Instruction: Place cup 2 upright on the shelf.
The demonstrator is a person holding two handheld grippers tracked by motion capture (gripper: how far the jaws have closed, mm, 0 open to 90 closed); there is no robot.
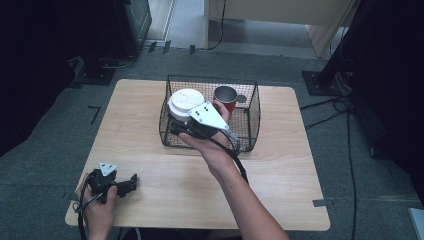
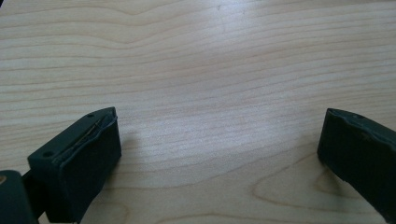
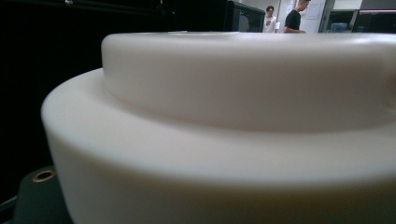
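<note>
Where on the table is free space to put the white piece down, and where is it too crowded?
Free: the bare wood left of the wire basket, up to the table edge, and the wide strip between the basket and the near edge, right of the left gripper. Crowded: inside the basket, where the red cup stands beside the white piece near the right gripper.

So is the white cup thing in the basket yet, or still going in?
Done: the red cup already stands inside the wire basket. In hand: the right tool is shut on the white lidded cup, held at the basket's rim. Left: which way it is going I cannot tell. The left tool rests open on the table.
</note>
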